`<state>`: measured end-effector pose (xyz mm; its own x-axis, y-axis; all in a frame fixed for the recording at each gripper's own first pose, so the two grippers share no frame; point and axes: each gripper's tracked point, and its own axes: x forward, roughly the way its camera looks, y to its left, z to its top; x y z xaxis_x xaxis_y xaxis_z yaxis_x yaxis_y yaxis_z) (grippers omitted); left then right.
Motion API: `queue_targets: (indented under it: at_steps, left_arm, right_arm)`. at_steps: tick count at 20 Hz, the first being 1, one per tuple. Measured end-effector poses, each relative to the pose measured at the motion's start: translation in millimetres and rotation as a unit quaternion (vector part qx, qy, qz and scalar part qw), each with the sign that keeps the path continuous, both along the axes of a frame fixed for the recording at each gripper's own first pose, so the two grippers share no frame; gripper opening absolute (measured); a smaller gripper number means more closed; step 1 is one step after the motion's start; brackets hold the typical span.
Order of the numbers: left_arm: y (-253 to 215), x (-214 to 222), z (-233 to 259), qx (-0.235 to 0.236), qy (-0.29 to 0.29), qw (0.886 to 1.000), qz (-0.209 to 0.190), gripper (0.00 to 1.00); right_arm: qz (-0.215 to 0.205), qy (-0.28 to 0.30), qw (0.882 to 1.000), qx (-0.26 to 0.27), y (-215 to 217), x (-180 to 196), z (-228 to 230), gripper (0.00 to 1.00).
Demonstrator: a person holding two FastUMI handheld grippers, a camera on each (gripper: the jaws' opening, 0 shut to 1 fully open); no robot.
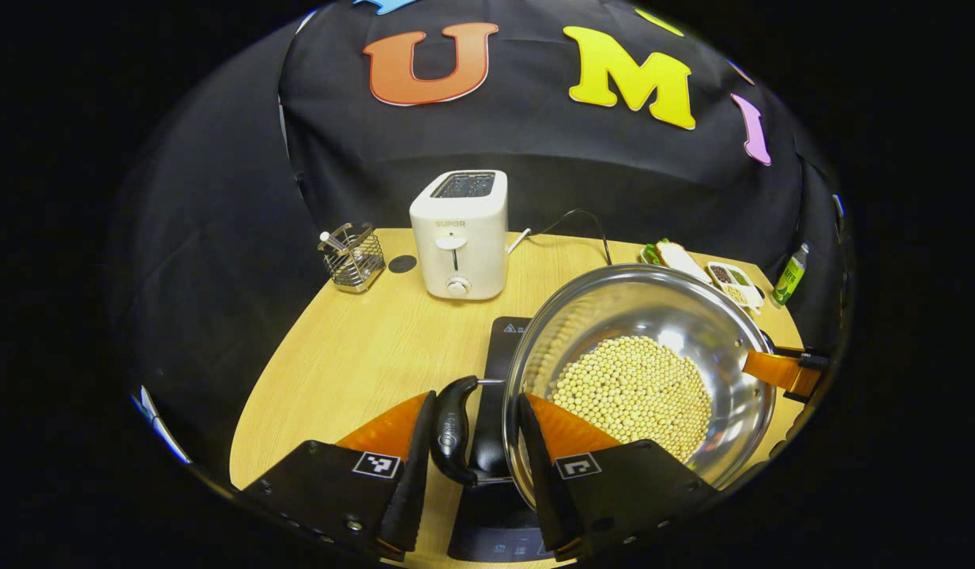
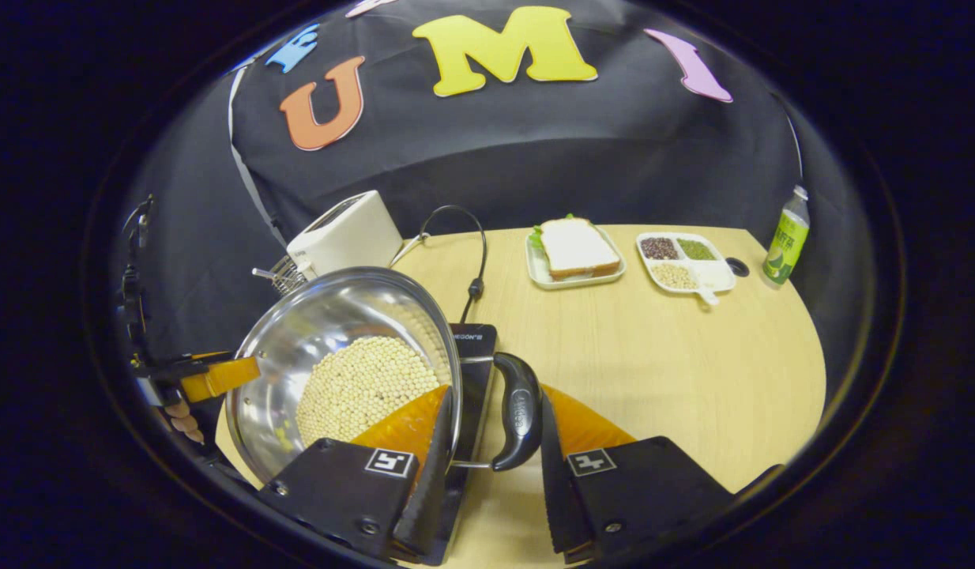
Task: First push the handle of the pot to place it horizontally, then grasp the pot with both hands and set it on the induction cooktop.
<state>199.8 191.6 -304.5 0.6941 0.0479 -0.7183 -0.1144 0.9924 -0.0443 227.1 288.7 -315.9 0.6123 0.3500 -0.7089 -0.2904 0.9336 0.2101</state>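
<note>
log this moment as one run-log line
phase: two-handed pot carry | left gripper: around left handle | right gripper: around right handle | cooktop: under pot

The left gripper (image 1: 472, 431) straddles one pot handle (image 1: 453, 431), the right gripper (image 2: 491, 431) the other handle (jaws parted); fingertips (image 2: 189, 423) of a hand show behind the left.

I see a shiny silver pot (image 1: 645, 316) holding pale yellow beans (image 1: 634, 387), with black handles (image 1: 453, 431). Fingers (image 1: 393, 431) are orange with black edges. Induction cooktop (image 1: 503, 348) is black, toaster (image 1: 460, 233) white, tabletop (image 1: 361, 348) light wood, bottle (image 2: 784, 241) green.
</note>
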Motion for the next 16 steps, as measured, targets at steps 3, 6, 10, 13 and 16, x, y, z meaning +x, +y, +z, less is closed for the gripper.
queue_targets:
  at_steps: [3,6,10,13,16]
  left_arm:
    - [5.4,14.4,-5.0,-0.004,-0.004,1.000,0.001,0.56]
    - [6.3,17.5,-6.7,0.002,-0.008,1.000,-0.004,0.56]
    - [7.8,16.1,-8.2,-0.005,-0.003,1.000,-0.009,0.56]
    - [9.0,17.1,-13.5,-0.016,0.003,1.000,-0.004,0.46]
    - [18.5,18.1,-2.0,-0.006,-0.018,1.000,0.008,0.62]
  right_arm:
    - [-0.023,-0.006,1.000,0.011,6.3,8.3,-4.4,0.55]
    - [-0.033,-0.007,0.999,0.021,9.3,10.2,-5.8,0.55]
    - [-0.034,-0.005,0.999,0.024,9.8,5.8,-5.7,0.56]
    - [-0.033,-0.026,0.999,0.028,11.1,8.4,-2.7,0.57]
    - [-0.042,-0.037,0.997,0.060,9.7,10.6,-1.4,0.61]
